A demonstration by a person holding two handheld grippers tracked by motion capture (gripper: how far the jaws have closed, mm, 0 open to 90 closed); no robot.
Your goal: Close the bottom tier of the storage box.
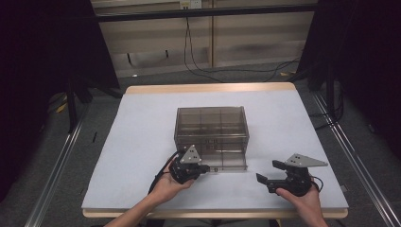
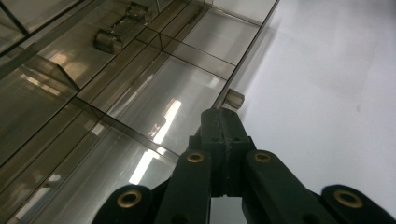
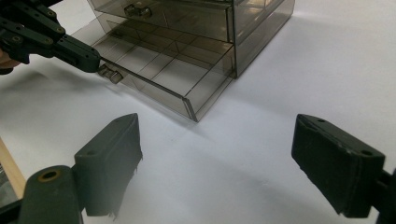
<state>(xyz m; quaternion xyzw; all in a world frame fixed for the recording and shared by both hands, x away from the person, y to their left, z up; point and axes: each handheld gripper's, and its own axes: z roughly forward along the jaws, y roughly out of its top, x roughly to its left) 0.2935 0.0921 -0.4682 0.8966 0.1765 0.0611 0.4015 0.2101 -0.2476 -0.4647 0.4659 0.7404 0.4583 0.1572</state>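
Note:
A smoky see-through drawer cabinet (image 1: 211, 124) stands mid-table. Its bottom drawer (image 1: 228, 161) is pulled out toward me, divided into empty compartments (image 3: 163, 74). My left gripper (image 1: 207, 169) is at the drawer's front, shut on the small handle (image 2: 233, 98). The right gripper view shows the same grip, with the left gripper (image 3: 91, 59) pinching the handle (image 3: 109, 73). My right gripper (image 1: 268, 171) hovers above the table to the right of the drawer. It is open, with nothing between its fingers (image 3: 112, 158).
The upper drawer is closed, and its handle (image 3: 135, 10) sits just above the open drawer. A white sheet (image 1: 293, 127) covers the table, which has a wooden edge (image 1: 213, 88). Black frame posts and cables stand on the floor beyond the table.

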